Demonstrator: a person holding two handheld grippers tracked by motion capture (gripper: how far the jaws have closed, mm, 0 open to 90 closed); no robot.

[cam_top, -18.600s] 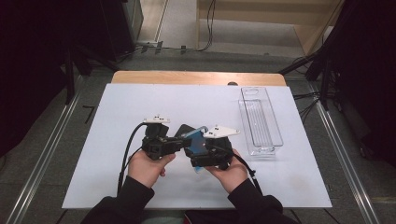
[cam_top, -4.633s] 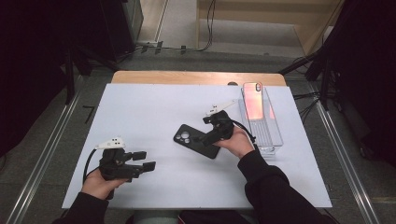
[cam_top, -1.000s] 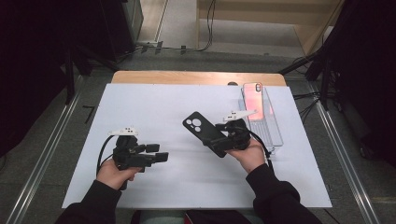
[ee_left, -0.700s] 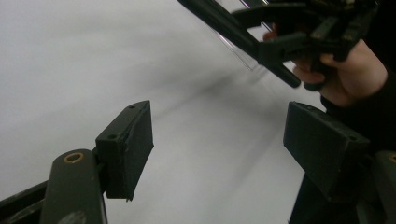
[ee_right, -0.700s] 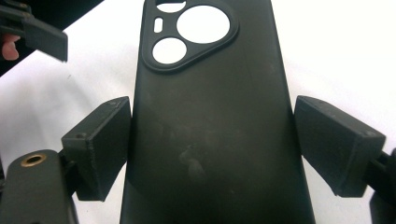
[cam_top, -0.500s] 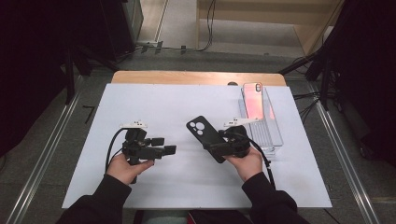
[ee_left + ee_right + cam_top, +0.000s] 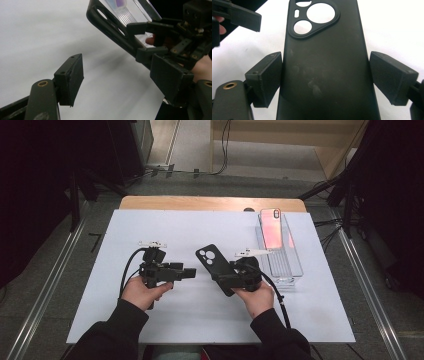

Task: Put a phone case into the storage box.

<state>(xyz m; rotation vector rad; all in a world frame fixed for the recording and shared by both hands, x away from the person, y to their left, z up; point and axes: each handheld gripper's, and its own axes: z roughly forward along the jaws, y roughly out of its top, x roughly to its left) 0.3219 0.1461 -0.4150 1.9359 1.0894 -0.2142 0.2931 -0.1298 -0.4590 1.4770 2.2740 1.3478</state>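
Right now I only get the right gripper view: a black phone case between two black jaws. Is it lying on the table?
Observer: No. In the high view the right gripper holds the black phone case tilted, lifted off the white table.
Operator: And the black thing at my top left?
Observer: That is the left gripper, pointing at the case. Its jaws, which have just been closing a little, have nothing between them.
Operator: Anything else out there?
Observer: A clear tray beside the right hand, with a pink phone at its far end.
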